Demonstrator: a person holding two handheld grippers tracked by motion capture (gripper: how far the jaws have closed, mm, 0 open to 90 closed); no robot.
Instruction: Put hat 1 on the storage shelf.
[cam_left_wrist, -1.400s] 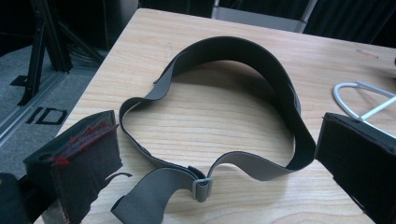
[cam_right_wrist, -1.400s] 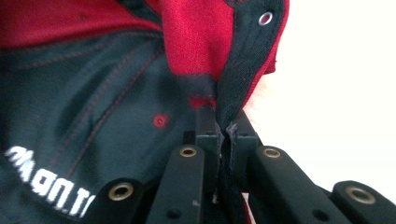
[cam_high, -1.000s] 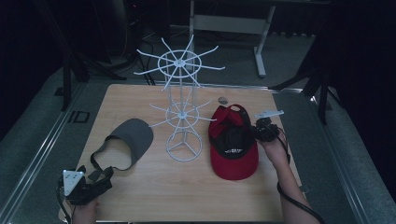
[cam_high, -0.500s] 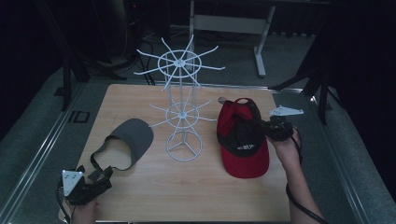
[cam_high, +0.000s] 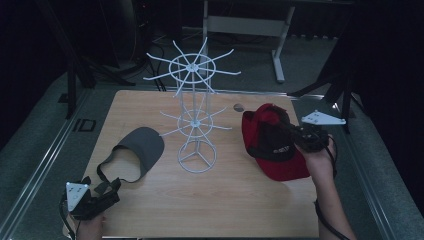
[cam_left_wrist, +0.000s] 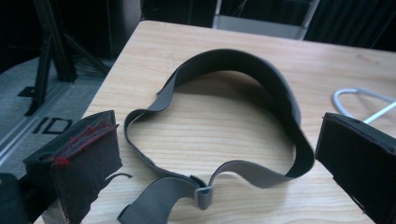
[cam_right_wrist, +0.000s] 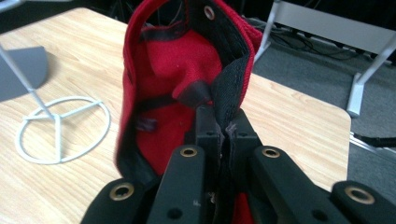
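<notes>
In the high view, the right gripper (cam_high: 295, 137) is at the right middle of the frame and its jaws are pressed together on the black inner band of the red cap (cam_high: 270, 150), which hangs from them with its brim toward the lower right, above the right part of the wooden table (cam_high: 225, 200). In the right gripper view, the two black jaws meet at the lower centre and pinch the edge of the cap (cam_right_wrist: 177, 84), whose red inside opens toward the upper middle of the frame. The white wire rack (cam_high: 194, 100) stands in the centre of the high view, just to the left of the cap and not touching it. The grey visor (cam_high: 140, 150) lies flat on the table at the left centre. The left gripper (cam_high: 97, 197) rests at the lower left corner, near the strap of the visor. In the left gripper view its jaws stand wide apart at the two lower corners and hold nothing; the visor (cam_left_wrist: 261, 88) with its looped strap lies on the table between and beyond them.
</notes>
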